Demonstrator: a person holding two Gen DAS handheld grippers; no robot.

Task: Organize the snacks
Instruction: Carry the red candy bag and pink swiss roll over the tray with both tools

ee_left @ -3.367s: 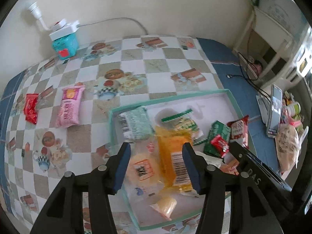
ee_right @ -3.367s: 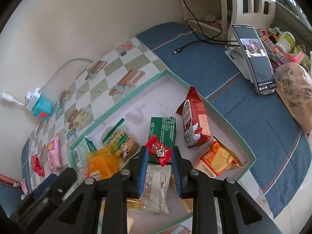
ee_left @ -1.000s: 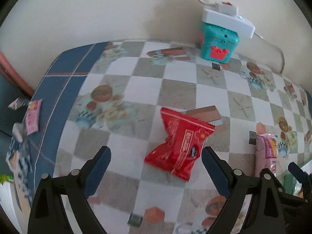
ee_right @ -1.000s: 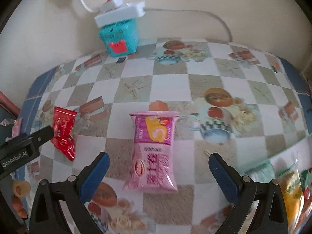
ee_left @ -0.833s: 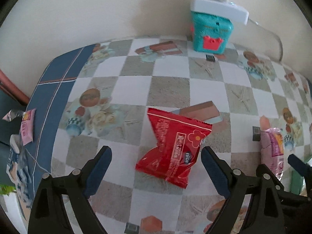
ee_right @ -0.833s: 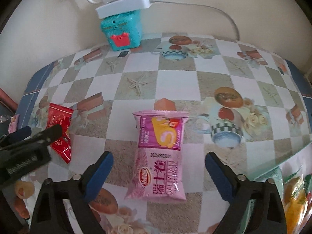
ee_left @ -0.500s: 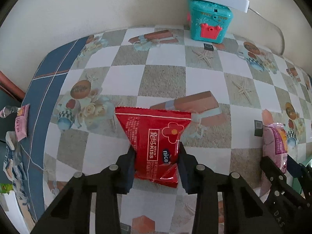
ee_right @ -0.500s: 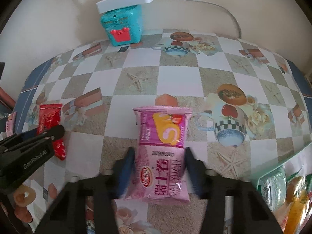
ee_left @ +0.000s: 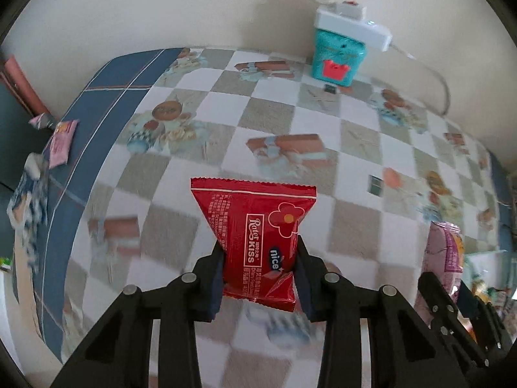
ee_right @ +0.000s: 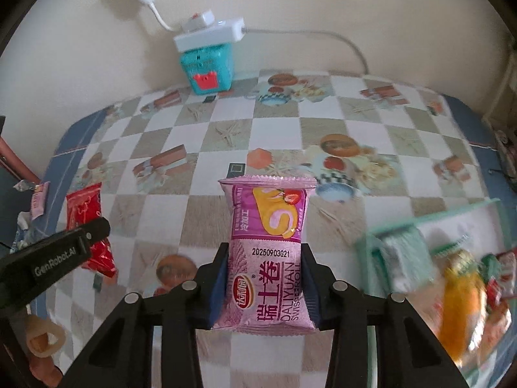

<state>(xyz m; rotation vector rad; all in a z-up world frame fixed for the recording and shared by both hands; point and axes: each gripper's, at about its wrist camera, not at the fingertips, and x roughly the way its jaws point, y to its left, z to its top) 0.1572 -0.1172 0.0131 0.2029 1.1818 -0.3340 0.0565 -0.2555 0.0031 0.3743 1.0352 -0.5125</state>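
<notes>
We see our left gripper clamped on the glossy red "Rater Kiss" snack packet — above the checkered tablecloth. Our right gripper pinches the pink Swiss-roll wrapper, left of the green-rimmed snack tray.

Power strip on box, tray right of tablecloth

Checkered tablecloth bears a teal box and green tray.
</notes>
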